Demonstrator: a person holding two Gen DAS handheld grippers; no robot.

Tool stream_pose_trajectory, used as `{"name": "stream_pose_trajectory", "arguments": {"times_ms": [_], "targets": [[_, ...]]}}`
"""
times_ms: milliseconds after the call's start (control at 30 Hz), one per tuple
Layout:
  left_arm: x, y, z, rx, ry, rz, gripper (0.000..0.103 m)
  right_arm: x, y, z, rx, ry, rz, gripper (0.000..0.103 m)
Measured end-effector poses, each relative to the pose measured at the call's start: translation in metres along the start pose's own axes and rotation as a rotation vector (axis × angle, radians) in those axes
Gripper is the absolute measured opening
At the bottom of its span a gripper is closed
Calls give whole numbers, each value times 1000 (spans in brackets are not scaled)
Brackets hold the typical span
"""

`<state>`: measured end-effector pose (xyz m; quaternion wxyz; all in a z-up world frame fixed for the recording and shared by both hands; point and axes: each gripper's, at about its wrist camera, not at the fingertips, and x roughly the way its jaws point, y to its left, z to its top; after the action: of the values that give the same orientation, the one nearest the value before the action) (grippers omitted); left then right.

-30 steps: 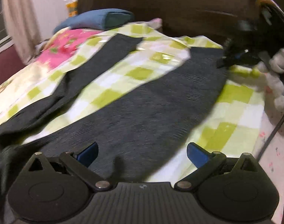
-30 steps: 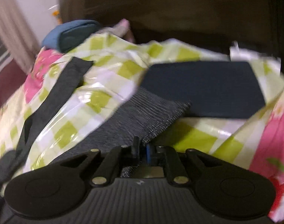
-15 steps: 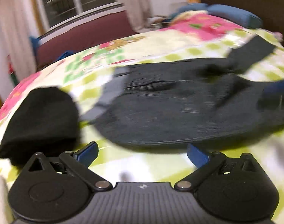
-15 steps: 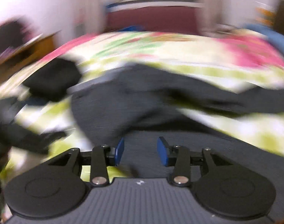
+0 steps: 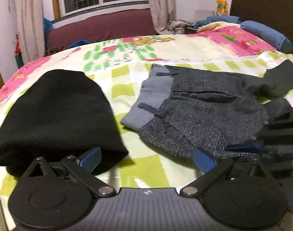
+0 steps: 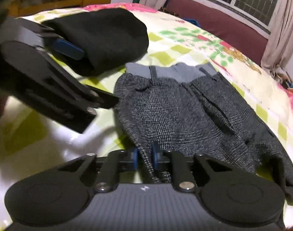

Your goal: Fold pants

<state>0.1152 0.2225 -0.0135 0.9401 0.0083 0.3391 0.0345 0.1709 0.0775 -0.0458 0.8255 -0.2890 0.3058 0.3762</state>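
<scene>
Dark grey pants (image 5: 213, 111) with a lighter grey waistband (image 5: 152, 94) lie rumpled on the checked bed cover; they also show in the right wrist view (image 6: 184, 113). My left gripper (image 5: 146, 158) is open and empty, low over the cover just in front of the pants' near edge. My right gripper (image 6: 144, 157) is shut on a fold of the pants' near edge. The left gripper (image 6: 69, 73) shows at the left of the right wrist view. The right gripper (image 5: 261, 138) shows at the right edge of the left wrist view.
A folded black garment (image 5: 54, 107) lies left of the pants, close to my left finger; it also shows in the right wrist view (image 6: 104, 34). A blue pillow (image 5: 265, 34) and dark headboard (image 5: 267, 7) are at the far right. A maroon sofa (image 5: 100, 27) stands under the window.
Both grippers have swung from the leg end to the waist end of the pants. The right gripper let go, opened, and has shut again on the near edge. The left stays open.
</scene>
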Motion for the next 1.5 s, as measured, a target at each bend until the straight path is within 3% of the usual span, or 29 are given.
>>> {"name": "stream_pose_trajectory", "arguments": {"times_ms": [67,233,400,467,500,533,667,800,1000,1100,1200,1267,1333,1400,1500], "targets": [[3,1,-1,-25,15,-28,103,-11,2,-5,35,11,55,8],[16,1,-10,-96,93,-80,103,-33,12,-22,76,20,118,8],[20,-6,-5,-131,114,-69,103,-47,16,-27,113,25,166,9],[12,-3,-8,-157,105,-41,91,-49,19,-32,122,40,182,9],[5,-1,-12,-173,99,-23,73,-51,21,-34,123,43,187,9],[-4,4,-18,-197,99,-16,69,-54,23,-36,124,44,193,9],[-39,19,-47,-265,93,-13,65,-59,39,-36,134,52,270,9],[-69,13,-65,-204,100,99,66,-58,71,-33,52,54,296,14],[-100,9,-67,-156,96,185,69,-58,35,-20,332,51,415,21],[-122,4,-67,-74,86,235,69,-78,5,-22,370,7,359,22],[-141,11,-55,-61,53,177,70,-96,-32,-27,376,-42,260,28],[-141,13,-37,-26,20,129,80,-96,-61,-22,327,-60,156,43],[-130,10,-14,21,-33,112,93,-82,-88,-12,275,-52,108,49],[-104,5,12,83,-74,78,96,-58,-117,1,247,-29,91,55],[-43,-8,48,185,-48,21,96,-13,-158,19,221,18,68,62]]}}
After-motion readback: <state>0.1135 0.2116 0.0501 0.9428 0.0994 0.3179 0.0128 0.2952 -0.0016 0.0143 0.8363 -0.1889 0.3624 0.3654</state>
